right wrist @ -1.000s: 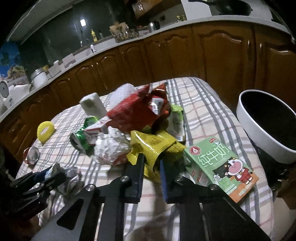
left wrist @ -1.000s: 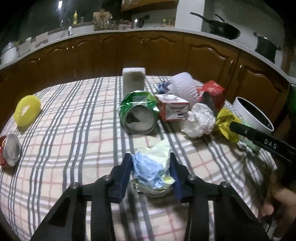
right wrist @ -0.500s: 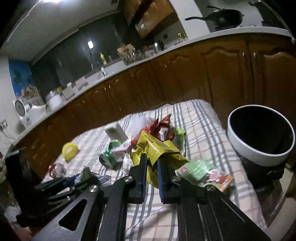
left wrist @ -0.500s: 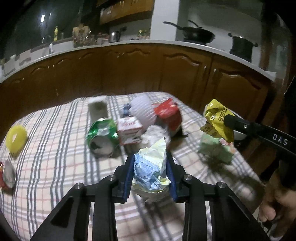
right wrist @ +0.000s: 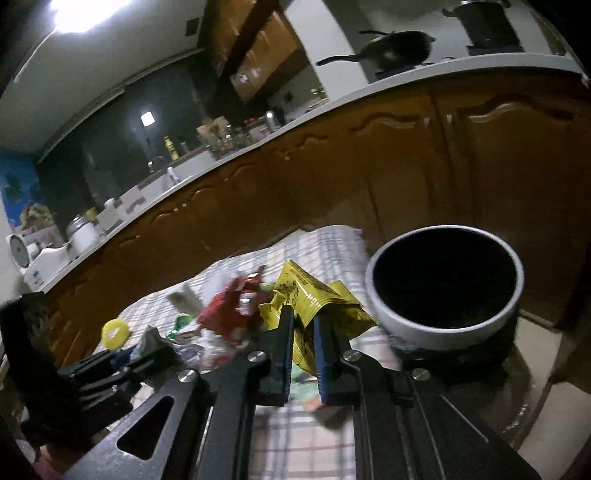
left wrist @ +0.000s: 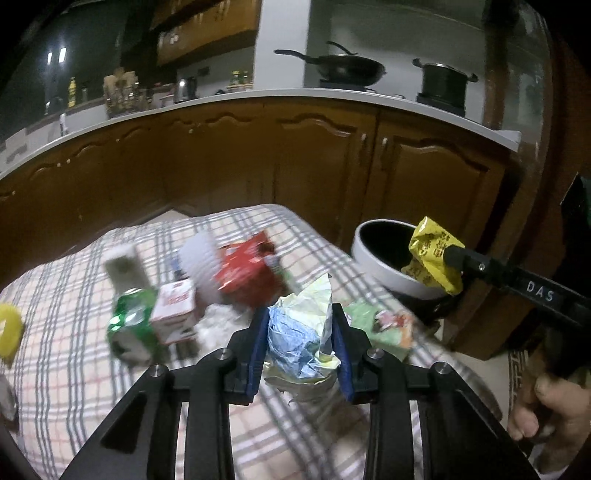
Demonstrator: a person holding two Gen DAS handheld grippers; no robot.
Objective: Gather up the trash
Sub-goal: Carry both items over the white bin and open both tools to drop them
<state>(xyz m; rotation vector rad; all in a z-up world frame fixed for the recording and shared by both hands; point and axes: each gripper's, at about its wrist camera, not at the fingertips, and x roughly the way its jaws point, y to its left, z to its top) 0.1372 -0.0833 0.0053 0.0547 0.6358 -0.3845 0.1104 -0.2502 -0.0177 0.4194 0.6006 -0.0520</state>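
Paper wad pinched by left fingers, yellow wrapper pinched by right fingers; both held above desk, near bin, likely for dropping in.

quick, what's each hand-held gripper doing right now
Left hand-held gripper: closed on a crumpled blue and pale-yellow wrapper.
Right hand-held gripper: closed on a yellow snack packet.

Dim and yellowish, lit by a glaring ceiling lamp; motion-blurred litter, fisheye-bent edges, dark vignetted corners.
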